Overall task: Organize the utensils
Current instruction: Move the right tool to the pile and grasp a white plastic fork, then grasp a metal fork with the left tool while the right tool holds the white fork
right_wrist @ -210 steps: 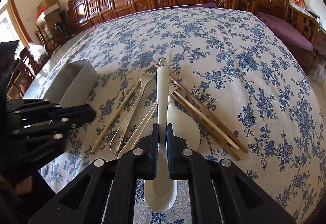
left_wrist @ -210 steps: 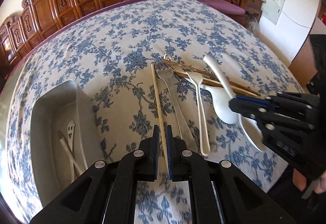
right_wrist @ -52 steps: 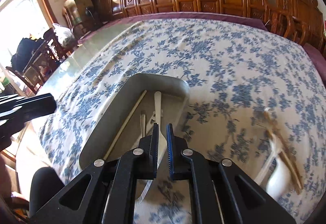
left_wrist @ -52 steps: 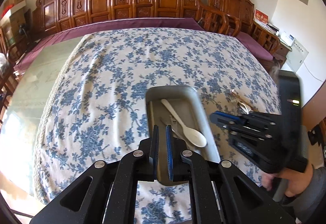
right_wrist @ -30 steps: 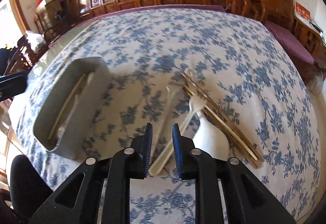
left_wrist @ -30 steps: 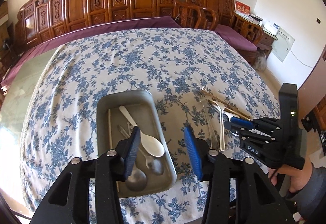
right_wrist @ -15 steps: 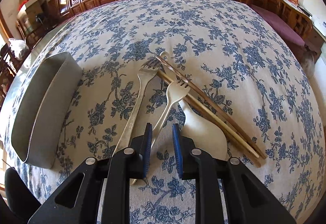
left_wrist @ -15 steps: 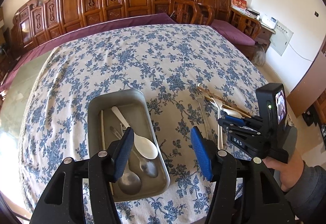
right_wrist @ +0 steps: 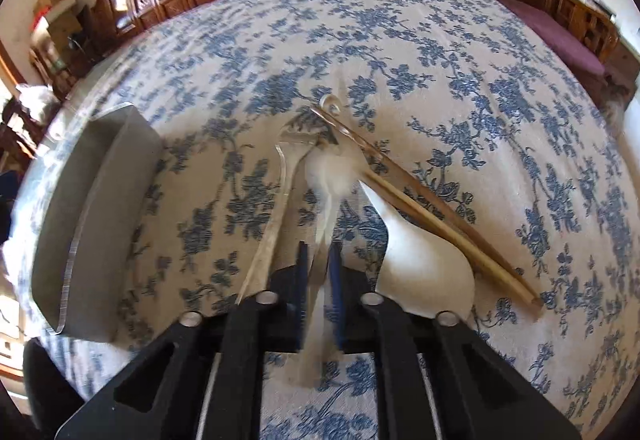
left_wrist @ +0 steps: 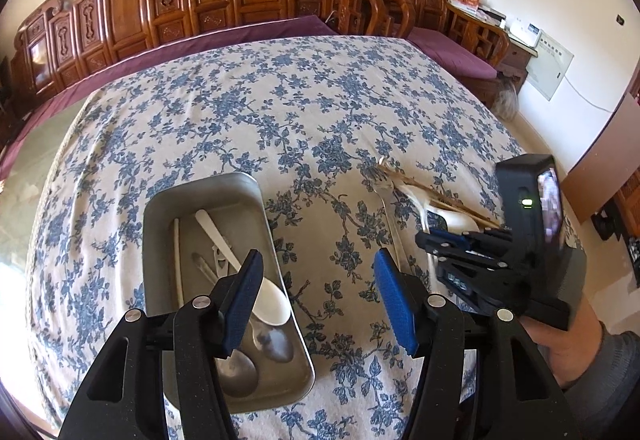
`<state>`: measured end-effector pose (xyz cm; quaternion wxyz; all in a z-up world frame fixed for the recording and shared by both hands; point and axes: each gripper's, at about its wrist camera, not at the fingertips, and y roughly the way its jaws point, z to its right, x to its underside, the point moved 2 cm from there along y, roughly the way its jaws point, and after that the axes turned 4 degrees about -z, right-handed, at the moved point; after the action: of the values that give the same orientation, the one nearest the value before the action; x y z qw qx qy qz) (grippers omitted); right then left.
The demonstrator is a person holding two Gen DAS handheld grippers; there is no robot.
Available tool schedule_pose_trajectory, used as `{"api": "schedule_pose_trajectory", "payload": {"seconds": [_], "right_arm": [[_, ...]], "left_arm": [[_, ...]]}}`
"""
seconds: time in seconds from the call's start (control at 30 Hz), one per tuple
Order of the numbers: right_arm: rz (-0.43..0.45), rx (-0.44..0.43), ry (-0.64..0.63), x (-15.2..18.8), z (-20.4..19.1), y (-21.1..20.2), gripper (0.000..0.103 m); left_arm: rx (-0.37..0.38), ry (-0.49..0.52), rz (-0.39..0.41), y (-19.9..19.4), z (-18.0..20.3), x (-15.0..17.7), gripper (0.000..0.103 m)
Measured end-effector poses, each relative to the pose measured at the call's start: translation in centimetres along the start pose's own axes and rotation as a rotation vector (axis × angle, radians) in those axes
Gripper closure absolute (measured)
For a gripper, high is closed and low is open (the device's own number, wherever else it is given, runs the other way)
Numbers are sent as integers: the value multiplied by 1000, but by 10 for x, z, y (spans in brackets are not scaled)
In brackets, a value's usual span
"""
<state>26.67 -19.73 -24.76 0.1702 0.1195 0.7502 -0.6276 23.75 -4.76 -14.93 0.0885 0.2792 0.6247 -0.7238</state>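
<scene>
While the left gripper is held wide apart and empty above the metal tray, the white fork handle is straddled by the right gripper, narrowly parted, for pickup.

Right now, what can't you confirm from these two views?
- Right gripper: the white fork lies between its pads, motion-blurred; grip unconfirmed.
- Metal tray, right wrist view: near wall hides its contents.
- Left wrist view: left gripper's near finger covers part of the tray's spoons.
</scene>
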Motion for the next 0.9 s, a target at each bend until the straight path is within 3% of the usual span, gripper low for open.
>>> {"api": "schedule_pose_trajectory", "payload": {"seconds": [0.3,0.6,0.9], "right_arm": [[62,-65,-6,6,17,-40,94],[98,-65,-35,9,40,-56,94],[99,-66,-61,10,53,-48,94]], "left_arm": [[17,5,-25,24,18,-11,48],[57,15,-60,61,46,-23,48],[70,17,-151,114,65,-29,66]]}}
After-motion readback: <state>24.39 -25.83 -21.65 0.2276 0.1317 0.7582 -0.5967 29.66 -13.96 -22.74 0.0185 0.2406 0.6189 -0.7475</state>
